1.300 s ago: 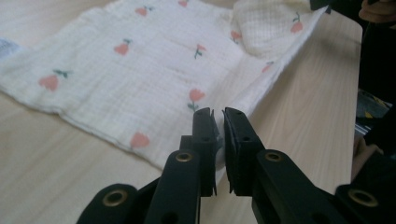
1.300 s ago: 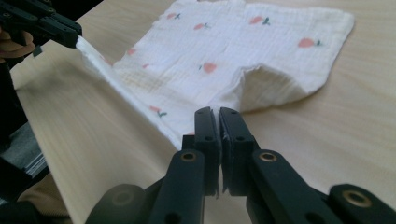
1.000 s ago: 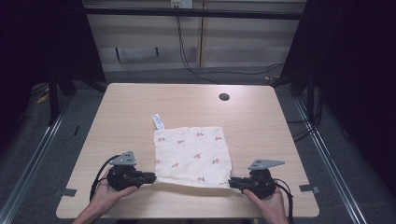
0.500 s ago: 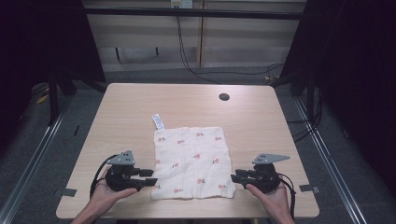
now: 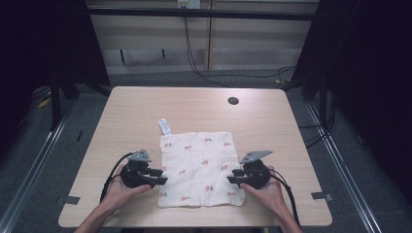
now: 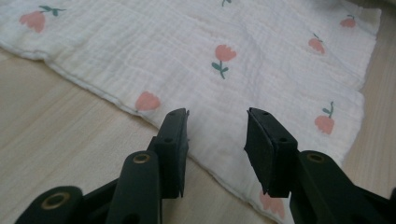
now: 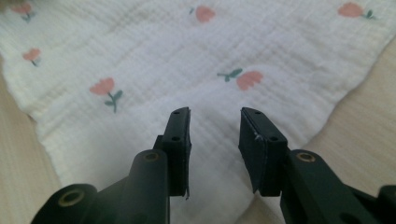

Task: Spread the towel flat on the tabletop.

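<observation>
One white label, its writing unreadable, juts from the tulip-print cloth.

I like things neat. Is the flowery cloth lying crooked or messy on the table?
Nothing much stands out. The cloth lies flat and nearly square on the table, a little wavy at its near edge. Its small tag sticks out at the far left corner.

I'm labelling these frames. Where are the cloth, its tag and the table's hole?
cloth (image 5: 199, 167), high view, middle of the fabric
tag (image 5: 165, 126), high view, middle of the label
hole (image 5: 233, 101), high view, its dark centre
</observation>
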Tool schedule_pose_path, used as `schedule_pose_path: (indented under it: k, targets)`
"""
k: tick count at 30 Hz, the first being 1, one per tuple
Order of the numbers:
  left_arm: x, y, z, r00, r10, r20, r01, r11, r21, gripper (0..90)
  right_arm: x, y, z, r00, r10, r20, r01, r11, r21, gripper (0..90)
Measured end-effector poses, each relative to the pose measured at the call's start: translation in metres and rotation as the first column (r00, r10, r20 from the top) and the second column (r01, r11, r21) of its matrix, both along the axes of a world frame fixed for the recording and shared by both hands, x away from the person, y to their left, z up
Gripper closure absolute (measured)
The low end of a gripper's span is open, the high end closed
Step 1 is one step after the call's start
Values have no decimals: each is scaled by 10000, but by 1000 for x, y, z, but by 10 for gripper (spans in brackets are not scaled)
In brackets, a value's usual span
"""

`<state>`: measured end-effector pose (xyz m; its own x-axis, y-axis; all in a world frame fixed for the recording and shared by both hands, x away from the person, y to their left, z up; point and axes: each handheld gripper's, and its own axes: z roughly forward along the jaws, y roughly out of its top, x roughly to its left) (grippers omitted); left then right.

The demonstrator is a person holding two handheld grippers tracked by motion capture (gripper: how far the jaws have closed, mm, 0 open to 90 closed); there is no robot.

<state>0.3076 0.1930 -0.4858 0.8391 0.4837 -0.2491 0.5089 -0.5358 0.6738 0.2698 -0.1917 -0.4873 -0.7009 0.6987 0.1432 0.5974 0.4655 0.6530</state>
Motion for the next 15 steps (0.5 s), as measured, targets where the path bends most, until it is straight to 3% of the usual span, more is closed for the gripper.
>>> schedule_pose_path:
  k: [1, 2, 3, 4, 6, 8, 13, 15]
  targets:
    - [0, 0, 0, 10000, 0, 0, 0, 10000, 0, 585, 0, 0, 0, 10000, 0, 0, 0, 10000, 0, 643]
    - [0, -1, -1, 10000, 8, 15, -8, 10000, 31, 584, -2, 4, -4, 9999, 128, 5, -128, 9976, -683, 649]
    - [0, -1, -1, 10000, 8, 15, -8, 10000, 31, 581, -2, 4, -4, 9999, 128, 5, -128, 9976, -683, 649]
    - [1, -3, -2, 10000, 47, -18, -47, 9999, -140, 573, -5, 8, -3, 9992, 294, 260, -267, 9945, -1016, 702]
    - [2, -5, -4, 9999, 137, -55, -139, 9996, -250, 562, -6, 7, -3, 9993, 218, 297, -186, 9945, -1027, 781]
    - [2, -8, -5, 9999, -103, -2, 103, 9999, -35, 562, -7, 5, -4, 9996, 189, 230, -169, 9961, -863, 850]
    - [-1, -11, -8, 9994, -281, 221, 274, 9991, 327, 587, -9, 0, -4, 10000, 66, -48, -68, 9985, -539, 885]
    - [-3, -13, -8, 9984, -404, 389, 386, 9981, 475, 668, -11, -2, -4, 9998, 110, -188, -117, 9992, -383, 887]
